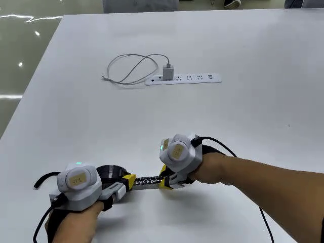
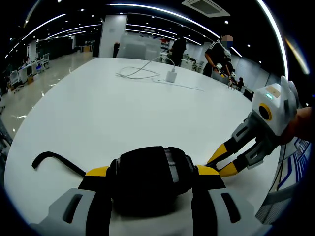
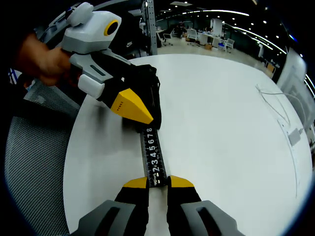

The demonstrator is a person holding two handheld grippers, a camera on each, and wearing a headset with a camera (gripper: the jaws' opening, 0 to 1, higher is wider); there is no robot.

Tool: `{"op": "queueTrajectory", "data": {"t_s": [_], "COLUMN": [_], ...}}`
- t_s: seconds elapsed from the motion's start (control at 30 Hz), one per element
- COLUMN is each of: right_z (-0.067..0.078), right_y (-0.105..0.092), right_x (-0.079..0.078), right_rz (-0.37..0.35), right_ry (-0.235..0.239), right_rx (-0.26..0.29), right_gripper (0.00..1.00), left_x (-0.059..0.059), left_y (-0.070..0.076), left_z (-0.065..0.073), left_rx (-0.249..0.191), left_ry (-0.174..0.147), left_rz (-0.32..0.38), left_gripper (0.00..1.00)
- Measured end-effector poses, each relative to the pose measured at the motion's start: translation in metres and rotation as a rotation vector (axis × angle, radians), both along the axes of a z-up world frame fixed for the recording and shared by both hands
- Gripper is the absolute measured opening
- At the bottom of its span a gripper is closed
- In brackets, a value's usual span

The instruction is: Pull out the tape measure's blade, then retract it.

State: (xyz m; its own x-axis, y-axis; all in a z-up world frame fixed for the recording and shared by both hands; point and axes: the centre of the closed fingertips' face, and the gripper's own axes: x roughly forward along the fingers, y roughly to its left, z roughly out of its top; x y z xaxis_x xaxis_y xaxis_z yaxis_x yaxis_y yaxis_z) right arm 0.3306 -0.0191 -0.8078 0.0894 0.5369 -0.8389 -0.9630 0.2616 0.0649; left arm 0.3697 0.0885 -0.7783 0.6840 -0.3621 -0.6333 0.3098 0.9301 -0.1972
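Note:
A black tape measure case (image 2: 150, 179) sits on the white table, clamped between the yellow-tipped fingers of my left gripper (image 2: 152, 172). In the head view the case (image 1: 109, 173) lies at the near left under that gripper (image 1: 126, 183). A short length of black blade (image 3: 151, 157) with white numbers runs from the case (image 3: 145, 91) to my right gripper (image 3: 158, 183), which is shut on the blade's end. From above, the blade (image 1: 146, 181) spans the small gap between the left gripper and the right gripper (image 1: 164, 183). The right gripper (image 2: 224, 164) shows at the right of the left gripper view.
A white power strip (image 1: 185, 78) with a plugged-in charger and looped white cable (image 1: 132, 68) lies at the table's middle back. A black strap (image 2: 51, 160) trails left of the case. The table edge runs along the left. People stand beyond the table's far end.

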Motion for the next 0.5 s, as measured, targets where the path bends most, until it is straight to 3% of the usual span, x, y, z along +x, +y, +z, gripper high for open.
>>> {"op": "queueTrajectory", "data": {"t_s": [0.5], "right_z": [0.0004], "right_y": [0.005], "right_x": [0.001], "right_rz": [0.0], "right_ry": [-0.002], "right_rx": [0.009], "right_gripper": [0.09], "left_x": [0.0001], "left_y": [0.0003], "left_z": [0.0002], "left_rx": [-0.003], "left_ry": [0.001], "left_rz": [0.001], "left_gripper": [0.61]}}
